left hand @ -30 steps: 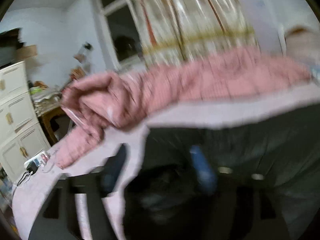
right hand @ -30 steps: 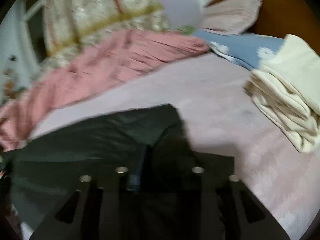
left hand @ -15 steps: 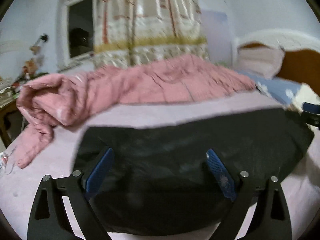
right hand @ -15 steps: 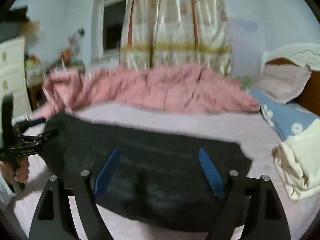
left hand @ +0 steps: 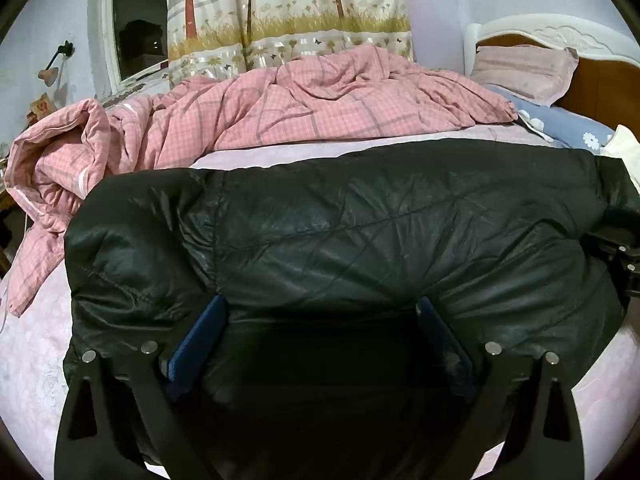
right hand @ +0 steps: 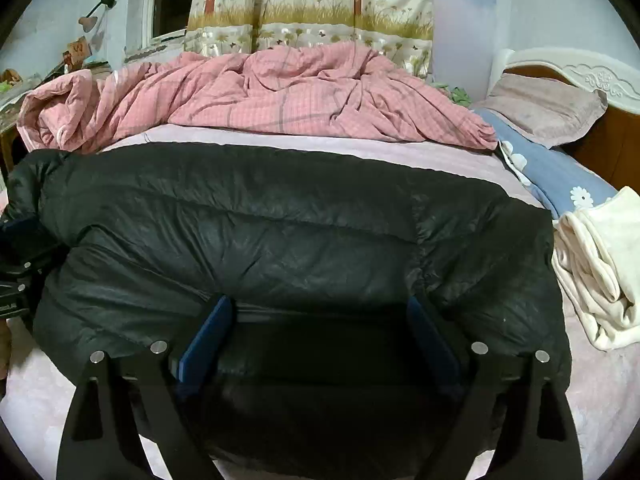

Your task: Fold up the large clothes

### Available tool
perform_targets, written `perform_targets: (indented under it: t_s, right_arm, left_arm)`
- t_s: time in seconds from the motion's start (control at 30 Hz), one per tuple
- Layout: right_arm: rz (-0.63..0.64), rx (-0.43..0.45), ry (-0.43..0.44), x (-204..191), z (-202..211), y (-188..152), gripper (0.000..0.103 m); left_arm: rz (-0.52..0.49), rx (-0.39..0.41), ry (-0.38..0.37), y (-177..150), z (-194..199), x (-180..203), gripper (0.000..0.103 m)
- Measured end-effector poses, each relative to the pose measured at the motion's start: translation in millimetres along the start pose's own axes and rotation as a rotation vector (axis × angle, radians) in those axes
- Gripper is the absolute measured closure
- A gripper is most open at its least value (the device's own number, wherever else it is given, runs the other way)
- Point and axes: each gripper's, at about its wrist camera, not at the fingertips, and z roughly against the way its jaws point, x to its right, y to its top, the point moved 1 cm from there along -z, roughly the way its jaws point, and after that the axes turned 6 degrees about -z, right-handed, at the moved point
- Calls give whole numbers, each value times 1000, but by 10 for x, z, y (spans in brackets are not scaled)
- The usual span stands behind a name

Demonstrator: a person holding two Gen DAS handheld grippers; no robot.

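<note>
Left tool point(left hand: 320, 316) spread wide, nothing pinched, near edge of black puffer jacket point(left hand: 340, 232) between fingers. Right tool point(right hand: 320, 314) same deal. Jacket lying across bed point(right hand: 600, 392), looks folded once, still bulky, more folds probably left. Cream folded pile point(right hand: 596, 272) just right of jacket. Pink quilt point(left hand: 320, 108) bunched behind jacket.

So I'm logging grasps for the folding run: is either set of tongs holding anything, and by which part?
Nothing is held. Both the left tongs and right tongs stand open, pressed into the black jacket's near edge.
</note>
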Motion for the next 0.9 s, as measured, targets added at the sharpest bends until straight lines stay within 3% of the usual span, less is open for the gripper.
perform_targets:
  t_s: [0.13,0.2,0.27,0.4,0.47,0.5,0.57,0.67,0.8,0.9]
  right_arm:
    - [17,-1,-17,-7,-26,-12,11]
    - [21,-1,-22,-14,-26,-14,11]
    - [12,8,-10,0,-10,-21,11]
    - [-10,22,13,33,14,-13,11]
    - [4,19,-3,27,13,-20,11]
    - [12,20,-11,22,17,-24,11]
    - [14,19,-13,32,25,-25,11]
    - [9,22,-5,27,37,-28,11]
    - [18,23,-16,27,42,-30,11]
    - [13,22,-9,41,43,-29,11]
  left_arm:
    - [4,5,-3,-9,16,-12,5]
    - [17,43,-4,-10,89,-29,5]
    - [29,114,10,8,234,-47,6]
    - [5,373,-26,15,726,19,11]
    - [1,422,-56,21,835,66,11]
    - [4,416,-90,31,848,102,15]
    - [13,383,-156,44,836,184,36]
    - [37,318,-267,63,776,317,58]
    - [100,236,-408,60,661,451,60]
    - [119,178,-447,57,596,547,68]
